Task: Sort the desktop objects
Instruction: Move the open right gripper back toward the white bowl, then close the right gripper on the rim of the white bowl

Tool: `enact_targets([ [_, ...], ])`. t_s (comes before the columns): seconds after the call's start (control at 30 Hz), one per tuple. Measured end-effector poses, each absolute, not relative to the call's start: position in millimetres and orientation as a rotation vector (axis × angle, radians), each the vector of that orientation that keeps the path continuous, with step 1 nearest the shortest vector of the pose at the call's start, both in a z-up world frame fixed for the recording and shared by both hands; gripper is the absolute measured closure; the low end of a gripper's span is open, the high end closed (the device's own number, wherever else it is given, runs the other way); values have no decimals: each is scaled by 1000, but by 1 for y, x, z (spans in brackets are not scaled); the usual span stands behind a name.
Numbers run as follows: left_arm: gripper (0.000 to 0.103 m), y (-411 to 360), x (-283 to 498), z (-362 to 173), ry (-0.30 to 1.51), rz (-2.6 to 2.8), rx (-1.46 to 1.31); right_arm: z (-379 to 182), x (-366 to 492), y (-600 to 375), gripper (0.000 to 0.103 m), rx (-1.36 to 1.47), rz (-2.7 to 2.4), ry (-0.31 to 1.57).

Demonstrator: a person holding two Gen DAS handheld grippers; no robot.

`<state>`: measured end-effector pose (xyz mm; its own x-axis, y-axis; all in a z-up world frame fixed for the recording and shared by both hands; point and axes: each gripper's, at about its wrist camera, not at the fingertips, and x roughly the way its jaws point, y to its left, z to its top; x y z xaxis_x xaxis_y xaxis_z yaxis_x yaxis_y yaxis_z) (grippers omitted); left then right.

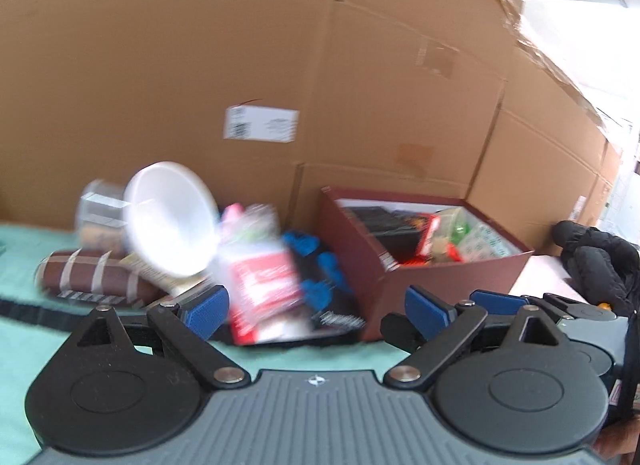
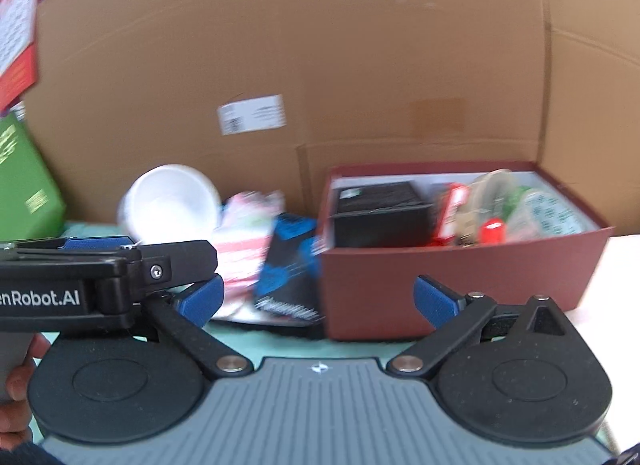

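Brown roll (image 1: 90,275): far left on the green surface (image 1: 24,325), lying on its side, crossed with pale stripes, well left of the left jaws.
Clear tub (image 1: 100,209): behind the roll, against the big cardboard boxes (image 1: 200,65); blurred.
White bowl (image 1: 172,217): tipped up on its edge, its hollow facing the cameras, leaning on the heap of clutter, beyond and above the left pad of the left gripper (image 1: 316,305).
Red and white packet (image 1: 260,277): in the middle of the heap, just beyond the gap between the left jaws; blurred, a pink-topped item behind it.
Blue and black packet (image 1: 316,277): right of the red packet, touching or nearly touching the red box; in the right wrist view it lies ahead of the right jaws' gap, a little left.
Red box (image 1: 420,277): open-topped, right of the heap, holding a black box (image 2: 380,209), red wrappers and green-patterned bags.
Left jaws: spread wide, blue pads apart, nothing between them.
Right gripper (image 2: 316,301): jaws spread wide and empty, facing the red box's front wall.
Black glove (image 1: 600,261): on the hand at the far right in the left wrist view.
Green box (image 2: 24,185): far left in the right wrist view.
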<state>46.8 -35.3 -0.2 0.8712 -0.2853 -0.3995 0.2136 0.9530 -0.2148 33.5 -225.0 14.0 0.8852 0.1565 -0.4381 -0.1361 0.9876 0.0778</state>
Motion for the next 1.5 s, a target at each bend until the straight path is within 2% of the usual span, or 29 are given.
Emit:
enact_targets([
  [0.27,5,30,32,-23,485,-146,-208,-12,24,-163,4,18,305,488],
  [0.57,5,96,54,-33,517,-61,-237,-25,44,-95,5,-72,411,514],
  [0.93,8,99,121,-13,481,-156,-261,-18,99,-74,14,-76,331,467],
  [1.0,12,99,135,-13,497,-154,-283,-17,106,-73,15,-73,331,452],
  [1.1,24,97,158,-15,524,-170,-307,-18,119,-69,20,-73,320,435],
  [1.17,46,95,173,-17,548,-162,-313,-20,129,-65,21,-64,323,441],
  [1.2,53,95,179,-18,560,-159,-319,-21,133,-63,22,-62,326,445],
  [1.27,76,95,189,-19,578,-155,-340,-22,139,-60,23,-62,330,447],
  [1.5,94,108,194,-28,587,-145,-358,-24,145,-65,23,-58,314,429],
])
